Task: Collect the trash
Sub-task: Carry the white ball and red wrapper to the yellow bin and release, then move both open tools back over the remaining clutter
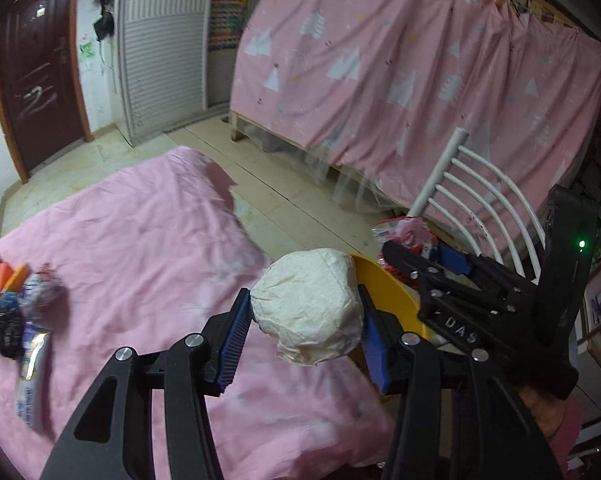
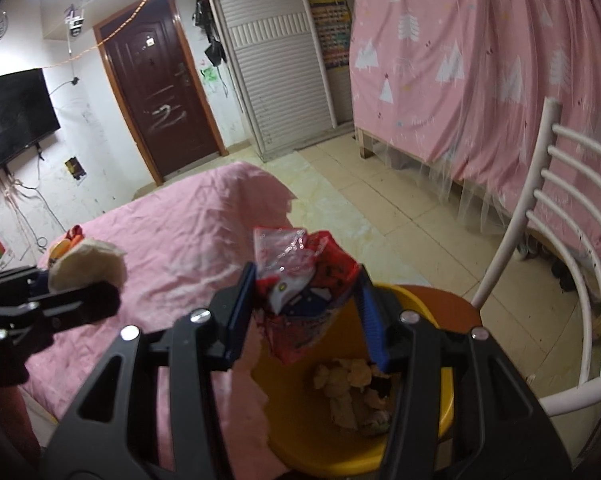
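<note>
In the left wrist view my left gripper is shut on a crumpled white paper ball, held over the edge of the pink sheet beside a yellow bin. My right gripper is shut on a red and blue snack wrapper, which hangs above the yellow bin. The bin holds crumpled paper scraps. The right gripper shows in the left view with the wrapper. The left gripper and ball show at the right view's left.
A pink sheet covers the low surface. On its left lie more trash pieces: a blurred white tube, a dark crumpled item and orange bits. A white chair stands behind the bin; pink curtain beyond.
</note>
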Available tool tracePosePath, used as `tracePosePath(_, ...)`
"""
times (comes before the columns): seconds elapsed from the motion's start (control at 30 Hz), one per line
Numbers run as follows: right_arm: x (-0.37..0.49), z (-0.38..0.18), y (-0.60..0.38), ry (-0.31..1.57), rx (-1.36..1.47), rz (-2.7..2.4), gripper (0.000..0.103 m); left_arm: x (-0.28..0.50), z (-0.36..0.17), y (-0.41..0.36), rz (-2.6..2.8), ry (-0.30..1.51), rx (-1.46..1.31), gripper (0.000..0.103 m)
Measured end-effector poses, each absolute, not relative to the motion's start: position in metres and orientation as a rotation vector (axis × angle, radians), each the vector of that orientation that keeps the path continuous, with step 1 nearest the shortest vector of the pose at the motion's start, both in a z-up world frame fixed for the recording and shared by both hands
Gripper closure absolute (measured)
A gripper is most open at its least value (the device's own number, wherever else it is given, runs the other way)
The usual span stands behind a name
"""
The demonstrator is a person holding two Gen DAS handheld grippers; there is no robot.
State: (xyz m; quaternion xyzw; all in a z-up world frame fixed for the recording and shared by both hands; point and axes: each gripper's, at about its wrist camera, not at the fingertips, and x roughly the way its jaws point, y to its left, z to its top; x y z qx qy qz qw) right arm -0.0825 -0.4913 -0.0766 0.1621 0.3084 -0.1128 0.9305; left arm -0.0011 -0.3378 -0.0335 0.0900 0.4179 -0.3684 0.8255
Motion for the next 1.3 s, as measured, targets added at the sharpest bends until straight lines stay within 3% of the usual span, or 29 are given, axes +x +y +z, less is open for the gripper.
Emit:
tracePosePath(0.37,-0.092,-0.099,-0.524,0.652,0.424,-0.251,0.054,-0.009,-0.056,-0.389,-0.847,0.944,0.216,0.061)
tracePosePath(0.47,-0.096,-0.102,-0.534,0.654,0.454,-0.270,0.048,-0.011,-0.060,-0.401,-0.863,0.969,0.213,0.054)
tracePosePath(0.53,-0.099,-0.103,-0.541,0.649,0.469,-0.285,0.045,-0.012,-0.061,-0.405,-0.852,0.963,0.216,0.042)
tracePosePath(0.67,-0.102,-0.102,-0.546,0.637,0.479,-0.296,0.045,-0.014,-0.060,-0.403,-0.858,0.963,0.209,0.040)
tracePosePath(1.3,-0.060,-0.075,-0.487,0.636,0.391,-0.222,0.045,0.004,-0.019,-0.299,-0.709,0.839,0.134,0.039)
